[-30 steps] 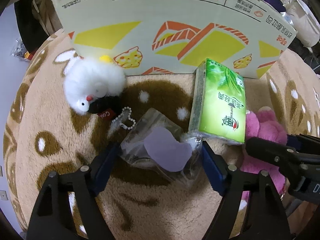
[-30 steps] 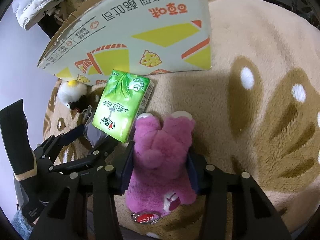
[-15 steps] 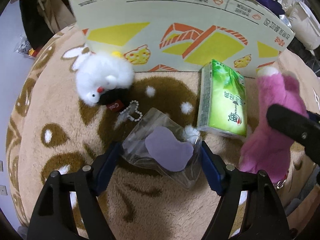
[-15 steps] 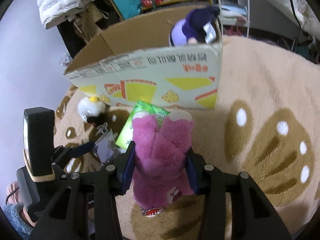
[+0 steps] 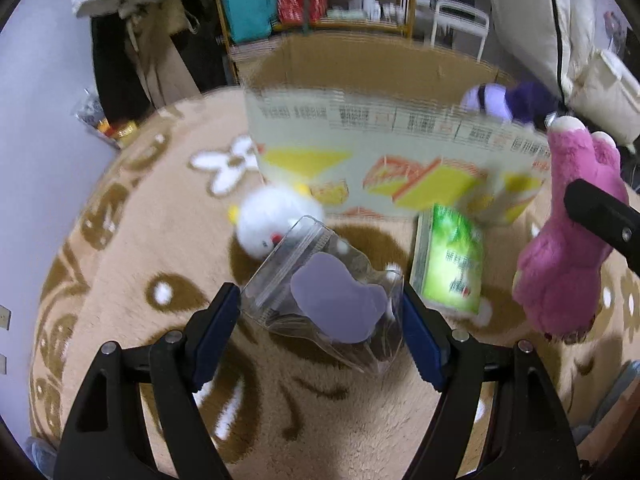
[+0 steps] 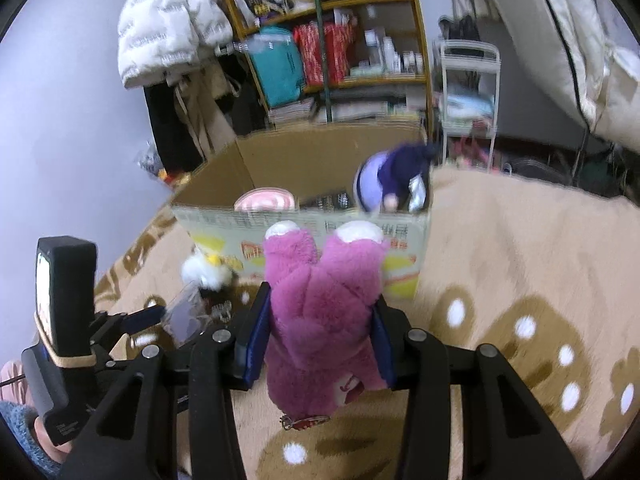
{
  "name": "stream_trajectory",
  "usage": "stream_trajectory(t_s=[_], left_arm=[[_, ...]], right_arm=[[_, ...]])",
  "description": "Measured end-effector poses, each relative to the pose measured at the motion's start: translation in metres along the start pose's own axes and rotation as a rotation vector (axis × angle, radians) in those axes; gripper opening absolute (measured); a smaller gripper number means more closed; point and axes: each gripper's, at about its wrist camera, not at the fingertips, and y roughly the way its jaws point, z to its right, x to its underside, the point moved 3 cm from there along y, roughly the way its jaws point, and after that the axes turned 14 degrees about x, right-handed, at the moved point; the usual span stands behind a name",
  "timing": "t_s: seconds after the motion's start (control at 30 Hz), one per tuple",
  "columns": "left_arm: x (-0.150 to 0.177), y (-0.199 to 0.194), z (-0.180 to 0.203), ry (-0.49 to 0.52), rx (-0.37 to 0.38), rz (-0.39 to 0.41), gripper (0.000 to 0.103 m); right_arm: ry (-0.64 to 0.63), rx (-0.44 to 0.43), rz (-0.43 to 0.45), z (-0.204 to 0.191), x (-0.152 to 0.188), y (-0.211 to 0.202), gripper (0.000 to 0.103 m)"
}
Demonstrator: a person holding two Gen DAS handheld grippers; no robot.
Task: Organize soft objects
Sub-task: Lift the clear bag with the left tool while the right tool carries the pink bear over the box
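Clear pouch and pink plush held off the rug, one in each tool.

A clear zip pouch with a purple insert is clamped between the pads of the left tool, above the patterned rug. A pink plush bear is gripped around its body by the right tool, feet up, before the open cardboard box. A white plush and a green tissue pack are seen on the rug beside the box; a purple plush is seen inside it.
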Motion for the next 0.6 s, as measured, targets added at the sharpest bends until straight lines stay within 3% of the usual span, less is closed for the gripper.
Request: stream_trajectory(t_s=[0.23, 0.5, 0.6], left_arm=[[-0.013, -0.048, 0.014, 0.053, -0.039, 0.207, 0.077], [-0.031, -0.08, 0.006, 0.096, -0.098, 0.416, 0.077], [-0.04, -0.089, 0.006, 0.128, -0.119, 0.459, 0.077]], right_arm=[[0.041, 0.03, 0.156, 0.014, -0.02, -0.026, 0.047], [0.024, 0.013, 0.265, 0.015, -0.04, -0.046, 0.047], [0.005, 0.002, 0.309, 0.011, -0.052, -0.053, 0.047]])
